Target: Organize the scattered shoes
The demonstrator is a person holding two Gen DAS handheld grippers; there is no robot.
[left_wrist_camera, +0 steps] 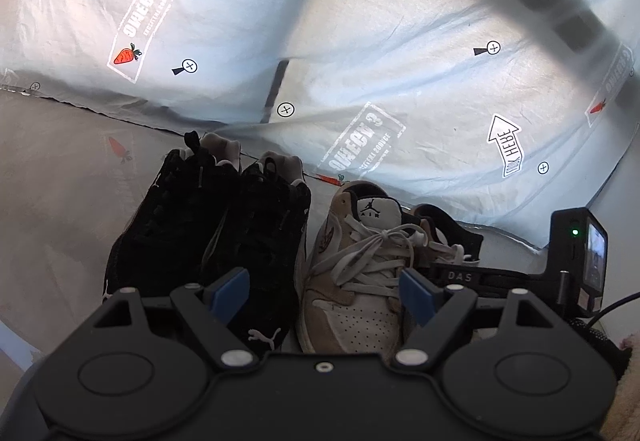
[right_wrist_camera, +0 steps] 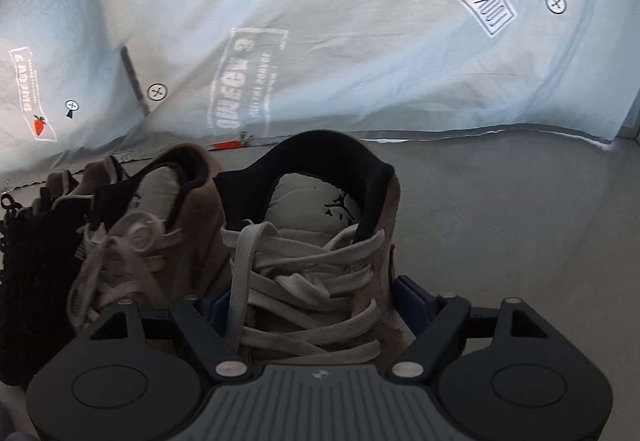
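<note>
Two black Puma shoes (left_wrist_camera: 160,225) (left_wrist_camera: 260,233) stand side by side on the floor, toes toward me. Right of them stands a tan and white Jordan sneaker (left_wrist_camera: 360,281). My left gripper (left_wrist_camera: 324,291) hovers open over the toes of the inner black shoe and this sneaker, its blue pads (left_wrist_camera: 232,289) pressing on nothing. The sneaker's mate (left_wrist_camera: 448,237) lies further right. In the right wrist view my right gripper (right_wrist_camera: 316,301) is shut on the laced forefoot of that mate (right_wrist_camera: 320,241), beside the other tan sneaker (right_wrist_camera: 160,233) and a black shoe (right_wrist_camera: 36,261).
A pale printed sheet (left_wrist_camera: 360,41) hangs behind the row of shoes and meets the grey floor (right_wrist_camera: 500,221). A dark blurred strap (left_wrist_camera: 560,9) crosses the upper right of the left wrist view. The right gripper's camera body (left_wrist_camera: 576,261) and a cable (left_wrist_camera: 616,305) sit at the right.
</note>
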